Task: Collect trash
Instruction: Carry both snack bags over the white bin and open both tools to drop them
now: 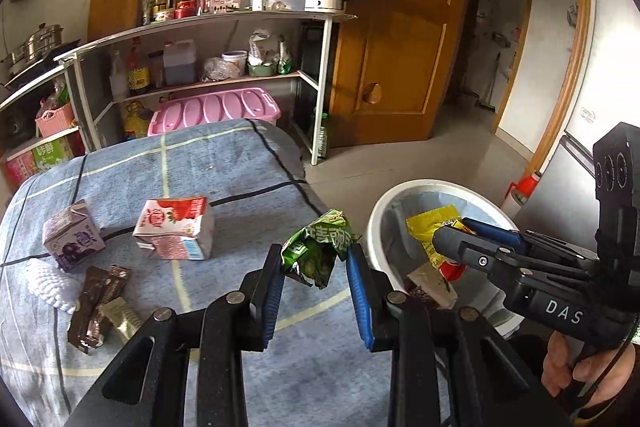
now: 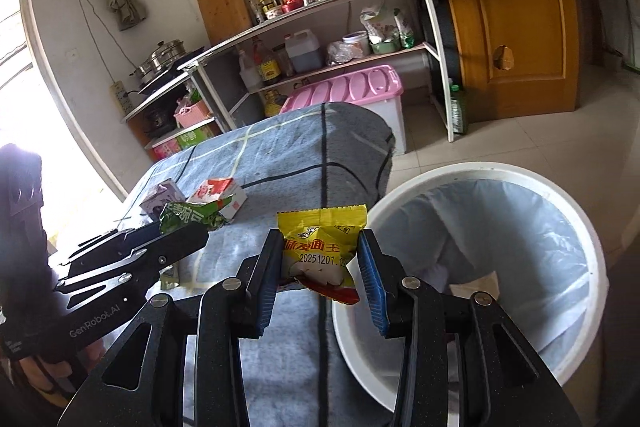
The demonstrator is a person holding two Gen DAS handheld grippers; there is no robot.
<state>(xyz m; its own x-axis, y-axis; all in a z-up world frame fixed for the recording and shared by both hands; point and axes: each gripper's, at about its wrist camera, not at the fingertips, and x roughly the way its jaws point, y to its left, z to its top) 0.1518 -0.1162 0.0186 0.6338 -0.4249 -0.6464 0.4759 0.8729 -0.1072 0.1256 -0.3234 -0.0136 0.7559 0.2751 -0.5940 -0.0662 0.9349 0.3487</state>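
Observation:
My left gripper [image 1: 316, 269] is shut on a crumpled green wrapper [image 1: 320, 247], held above the table's right edge beside the white trash bin [image 1: 376, 223]. It also shows in the right wrist view [image 2: 188, 223]. My right gripper [image 2: 320, 263] is shut on a yellow snack packet [image 2: 320, 247], held over the bin's left rim [image 2: 348, 327]. In the left wrist view that packet [image 1: 428, 227] hangs over the bin's opening. A purple carton [image 1: 72, 239], a pink-and-red carton [image 1: 176, 231] and brown wrappers [image 1: 96, 307] lie on the blue checked cloth [image 1: 224, 171].
A white mesh scrap [image 1: 48, 283] lies at the table's left. The bin has a bluish liner [image 2: 500, 247] with some trash inside. A shelf rack [image 1: 208, 67] with bottles, a kettle and a pink box stands behind the table. A wooden door [image 1: 400, 27] is at the right.

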